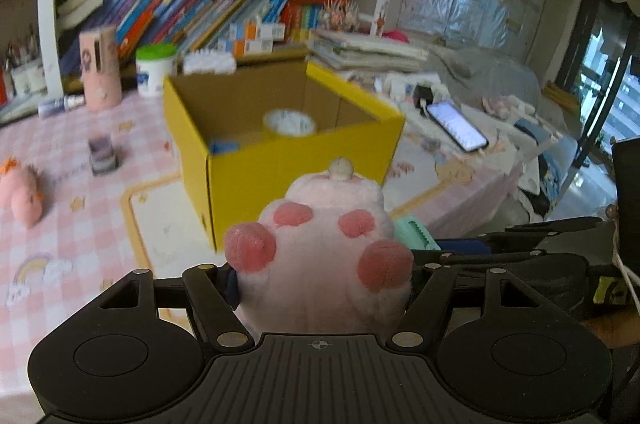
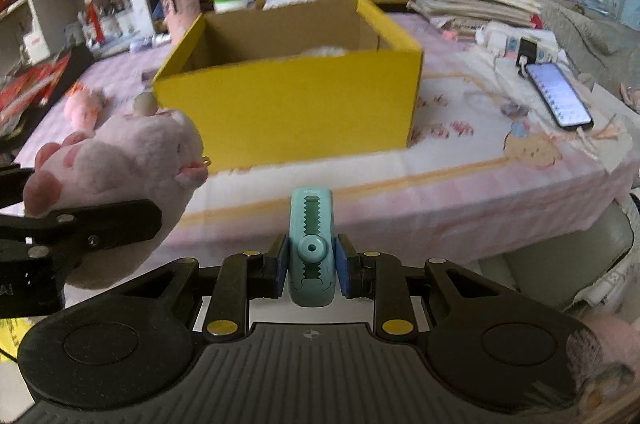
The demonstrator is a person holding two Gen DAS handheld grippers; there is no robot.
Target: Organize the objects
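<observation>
Nearest the left camera, the left gripper [image 1: 322, 276] is clamped on a pink plush paw [image 1: 320, 248], its darker pink pads facing up. Beside it, the right gripper [image 2: 311, 266] has its blue pads [image 2: 280, 264] pressed together on a small teal clip-like gadget [image 2: 311, 244] (toothed slot down its middle, standing upright). Both are held above the near edge of the table [image 2: 460, 176] with its pink checked cloth. Beyond them stands the open yellow box [image 1: 288, 160], a white round container [image 1: 289, 122] inside. A second pink plush toy [image 1: 22, 190] lies left of the box, a lit phone [image 1: 458, 126] to its right. Bookshelves [image 1: 200, 12] fill the back.
</observation>
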